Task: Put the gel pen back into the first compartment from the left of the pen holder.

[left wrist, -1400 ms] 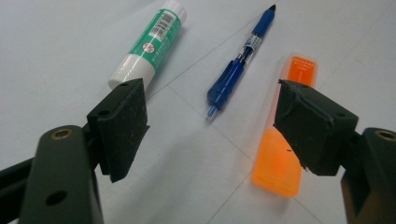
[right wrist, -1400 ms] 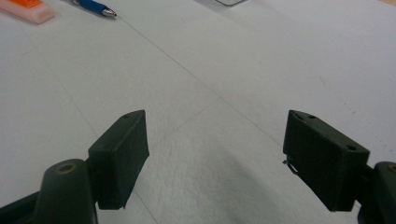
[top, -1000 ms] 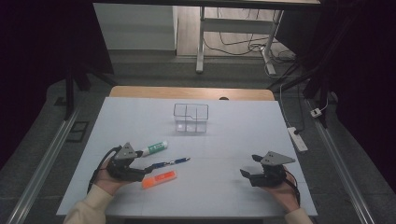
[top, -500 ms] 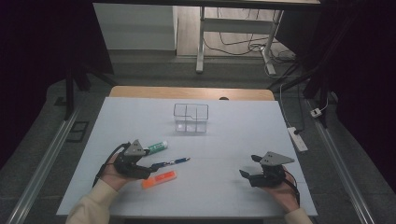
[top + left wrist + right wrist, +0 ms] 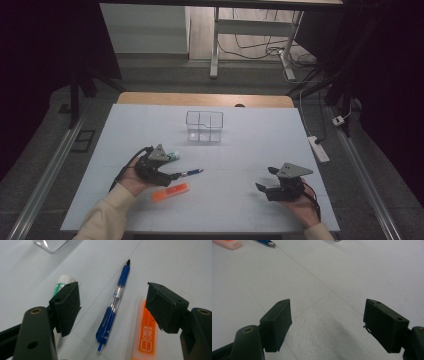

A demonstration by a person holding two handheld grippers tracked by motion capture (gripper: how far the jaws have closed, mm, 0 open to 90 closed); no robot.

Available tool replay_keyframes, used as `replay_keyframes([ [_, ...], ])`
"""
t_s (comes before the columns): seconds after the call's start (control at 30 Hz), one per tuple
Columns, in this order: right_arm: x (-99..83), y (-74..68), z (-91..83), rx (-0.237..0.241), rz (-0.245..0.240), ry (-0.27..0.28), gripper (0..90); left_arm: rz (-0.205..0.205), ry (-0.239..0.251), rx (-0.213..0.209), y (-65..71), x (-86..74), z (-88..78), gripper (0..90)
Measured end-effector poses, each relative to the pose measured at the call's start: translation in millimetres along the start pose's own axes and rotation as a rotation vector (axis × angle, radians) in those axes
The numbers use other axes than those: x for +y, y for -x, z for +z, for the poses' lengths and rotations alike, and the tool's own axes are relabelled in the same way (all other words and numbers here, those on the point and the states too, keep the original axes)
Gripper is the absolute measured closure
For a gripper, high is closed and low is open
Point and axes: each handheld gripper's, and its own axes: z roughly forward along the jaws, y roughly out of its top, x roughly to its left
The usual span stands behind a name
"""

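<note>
While the blue pen (image 5: 113,307) lies flat on the table (image 5: 250,145) between the wide-apart jaws of the left gripper (image 5: 112,307), nothing is clamped. Beside one jaw an orange highlighter (image 5: 146,337) is seen, marked "CHECK LINER"; behind the other a green-banded marker (image 5: 61,283) is half hidden. Ahead, a clear box (image 5: 50,243) is cut off. Well apart, the right gripper (image 5: 327,322) is held open.

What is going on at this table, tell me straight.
A person works with a claw in each hand. The left claw is open and straddles a blue pen lying on the white table, without gripping it. An orange highlighter lies beside the pen, a green-and-white marker on its other side. The right claw is open over bare table. A clear compartment box stands farther back.
</note>
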Motion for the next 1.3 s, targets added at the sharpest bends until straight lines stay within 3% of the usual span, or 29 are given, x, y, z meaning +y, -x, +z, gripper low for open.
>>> replay_keyframes([
  [0.47, -0.5, -0.2, 1.3, 0.003, 0.001, -0.010, 21.8, 0.068, -0.044, -0.037, 1.8, 30.3, 19.2, 28.1],
  [1.3, -1.8, -1.0, 4.2, 0.012, 0.004, -0.027, 21.8, 0.112, -0.105, -0.093, 1.5, 55.4, 47.6, 29.3],
])
